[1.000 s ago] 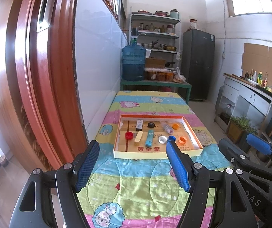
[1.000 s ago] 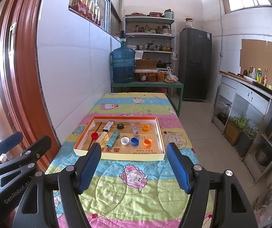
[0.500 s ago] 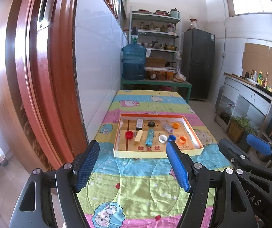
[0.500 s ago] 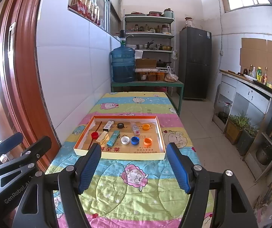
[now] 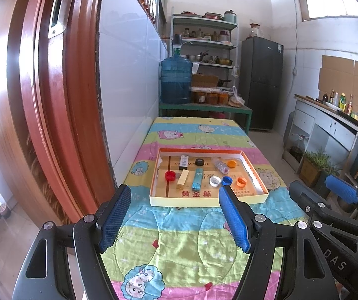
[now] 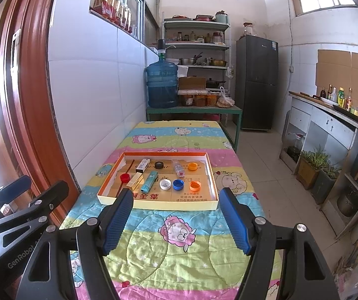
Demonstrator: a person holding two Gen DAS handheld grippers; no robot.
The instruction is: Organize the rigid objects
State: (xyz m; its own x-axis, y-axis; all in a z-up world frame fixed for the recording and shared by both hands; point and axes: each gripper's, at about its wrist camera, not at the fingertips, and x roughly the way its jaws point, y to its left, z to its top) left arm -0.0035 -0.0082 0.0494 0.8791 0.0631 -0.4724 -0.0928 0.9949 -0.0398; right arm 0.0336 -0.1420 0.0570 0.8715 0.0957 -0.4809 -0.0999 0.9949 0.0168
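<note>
A striped cartoon quilt (image 6: 179, 240) covers a table in a tiled kitchen, with a blue water jug (image 6: 162, 85) and a dark fridge (image 6: 257, 85) beyond. On it lies a shallow cardboard tray (image 6: 159, 204) holding bottle caps (image 6: 178, 184), small boxes (image 6: 142, 165) and a teal lighter (image 6: 149, 181). The left gripper (image 5: 175, 216) and right gripper (image 6: 176, 218) hover over the quilt's near end, short of the tray, jaws spread wide and empty.

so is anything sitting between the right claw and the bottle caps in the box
Nothing visible does. The right claw is open above bare quilt; only the box's low near wall lies ahead of the blue cap.
</note>
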